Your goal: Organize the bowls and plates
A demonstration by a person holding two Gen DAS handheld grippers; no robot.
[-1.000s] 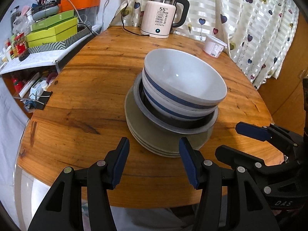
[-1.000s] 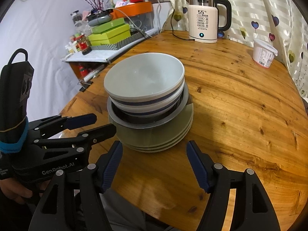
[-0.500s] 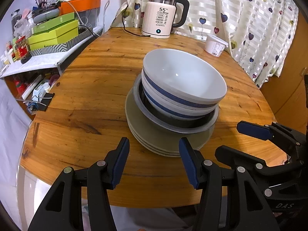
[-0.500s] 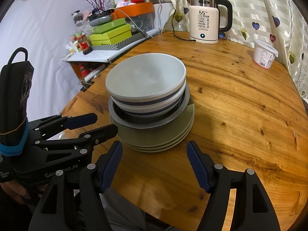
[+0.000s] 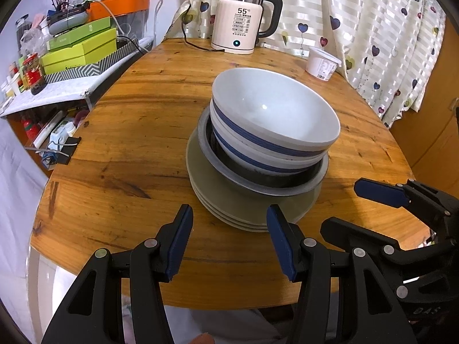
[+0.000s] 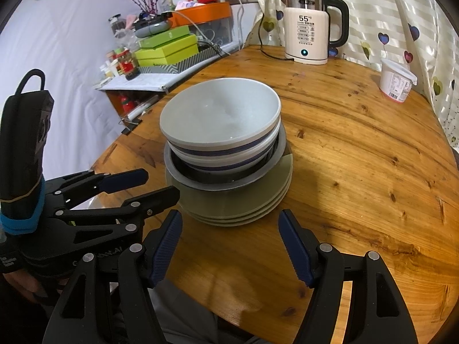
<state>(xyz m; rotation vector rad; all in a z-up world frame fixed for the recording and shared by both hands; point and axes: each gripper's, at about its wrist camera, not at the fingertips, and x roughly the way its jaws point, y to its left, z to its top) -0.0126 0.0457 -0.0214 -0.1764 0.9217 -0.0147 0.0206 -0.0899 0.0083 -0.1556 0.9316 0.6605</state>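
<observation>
In the middle of the round wooden table (image 5: 120, 149) stands one stack: several olive plates (image 5: 229, 206) at the bottom, a grey-rimmed dark dish (image 5: 258, 186) on them, and two nested white bowls with blue stripes (image 5: 272, 120) on top. The same white bowls (image 6: 221, 114) and plates (image 6: 258, 197) show in the right wrist view. My left gripper (image 5: 229, 215) hovers just short of the stack's near edge, open and holding nothing. My right gripper (image 6: 229, 218) is beside it, also open and holding nothing, just in front of the plates.
A white electric kettle (image 5: 243, 25) and a white plastic tub (image 5: 321, 63) stand at the table's far side by a heart-print curtain. A cluttered shelf with green boxes (image 5: 80, 46) adjoins the table on the left. The table's near edge lies under both grippers.
</observation>
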